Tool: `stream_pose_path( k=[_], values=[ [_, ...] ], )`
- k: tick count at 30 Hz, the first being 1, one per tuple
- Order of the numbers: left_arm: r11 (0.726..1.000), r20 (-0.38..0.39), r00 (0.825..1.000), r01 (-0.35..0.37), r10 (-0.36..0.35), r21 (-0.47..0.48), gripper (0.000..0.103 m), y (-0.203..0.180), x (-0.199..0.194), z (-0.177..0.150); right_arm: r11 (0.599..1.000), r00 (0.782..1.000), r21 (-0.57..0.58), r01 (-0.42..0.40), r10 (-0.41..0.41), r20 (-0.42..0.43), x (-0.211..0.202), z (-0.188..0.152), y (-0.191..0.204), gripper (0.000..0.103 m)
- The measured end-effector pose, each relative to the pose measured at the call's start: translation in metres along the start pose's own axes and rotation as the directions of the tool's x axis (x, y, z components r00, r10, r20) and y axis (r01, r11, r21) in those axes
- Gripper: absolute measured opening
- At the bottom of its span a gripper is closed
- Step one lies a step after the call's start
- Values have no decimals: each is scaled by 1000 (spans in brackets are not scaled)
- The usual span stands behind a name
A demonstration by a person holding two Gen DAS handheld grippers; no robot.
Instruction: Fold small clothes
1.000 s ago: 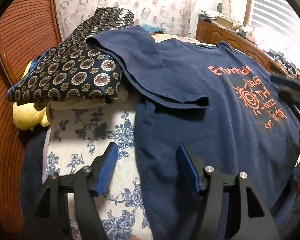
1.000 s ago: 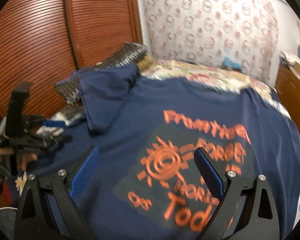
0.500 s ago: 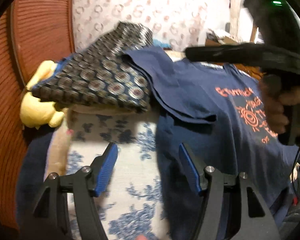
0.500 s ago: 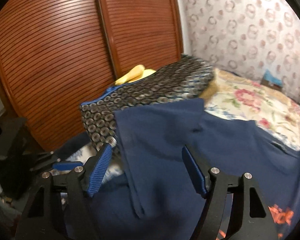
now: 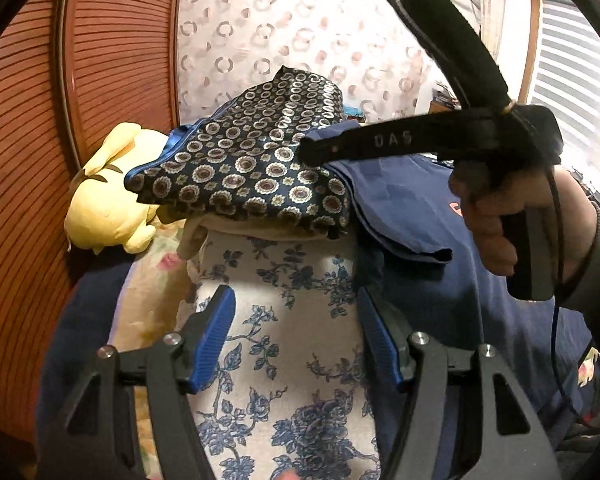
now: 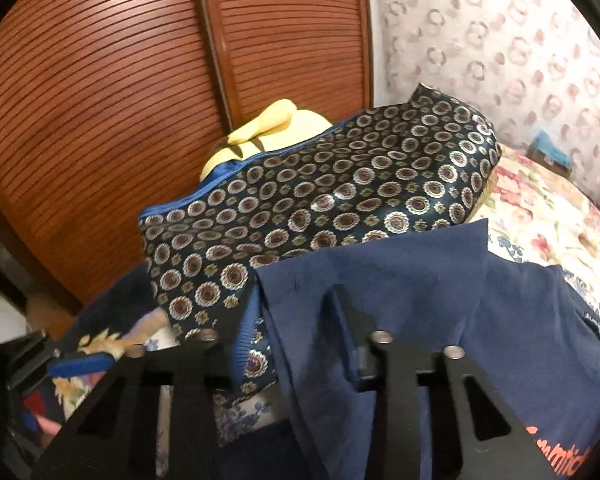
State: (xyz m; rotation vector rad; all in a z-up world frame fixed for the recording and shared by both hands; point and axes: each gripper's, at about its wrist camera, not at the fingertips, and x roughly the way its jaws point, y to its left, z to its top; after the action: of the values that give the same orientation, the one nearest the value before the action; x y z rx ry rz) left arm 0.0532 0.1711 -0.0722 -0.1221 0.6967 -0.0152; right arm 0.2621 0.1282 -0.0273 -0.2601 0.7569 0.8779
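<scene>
A navy T-shirt with orange print lies on the bed, its left sleeve folded inward over the body. My right gripper is at the sleeve's upper edge; the fingers straddle the fabric, narrowly apart, and whether they pinch it is unclear. In the left wrist view the right gripper reaches across from the right, held by a hand. My left gripper is open and empty, low over the blue-flowered cloth beside the shirt's left edge.
A dark patterned cushion lies on the bed by the sleeve, with a yellow plush toy behind it. Red-brown slatted doors stand at the left. A floral bedspread shows at the far side.
My right gripper has moved left and forward to the folded sleeve and its fingers have narrowed around the edge. My left gripper has shifted left off the shirt, still open.
</scene>
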Motion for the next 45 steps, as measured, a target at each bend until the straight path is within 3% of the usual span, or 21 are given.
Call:
stream_pose_path(
  k=[1,4,13,17,20,24,28,35,45],
  values=[
    [1000,-1,1000,2,-2,-2,63,0,1,-1,1000,1000,2,3,-3,6,-1,0,-1,12],
    [1000,-1,1000,6,-6,-1,63,-3,1,-2,1000,999,16,2,-3,39,-12,2,-11,6],
    [999,12,1000,26,-26,25,63,-24,-1,4,994,988,67,83,-91,123,-73,1,-67,4],
    [999,14,999,41,-41,35,63,-36,1,9,975,979,141,171,-184,84,-82,-6,-112,4],
    [997,9,999,53,-54,53,63,-46,4,11,952,970,192,238,-244,8,-75,-17,-139,4],
    [995,0,998,64,-64,82,63,-61,11,17,938,955,181,296,-293,-43,-72,-34,-155,31],
    [990,-17,996,89,-88,113,63,-82,22,25,936,955,190,297,-296,-31,-91,-54,-164,45],
    [971,-55,988,155,-147,182,63,-125,41,39,926,952,227,303,-305,-23,-154,-116,-202,46],
    [945,-127,977,202,-174,257,63,-180,72,49,874,920,306,376,-391,-14,-252,-205,-246,46]
  ],
)
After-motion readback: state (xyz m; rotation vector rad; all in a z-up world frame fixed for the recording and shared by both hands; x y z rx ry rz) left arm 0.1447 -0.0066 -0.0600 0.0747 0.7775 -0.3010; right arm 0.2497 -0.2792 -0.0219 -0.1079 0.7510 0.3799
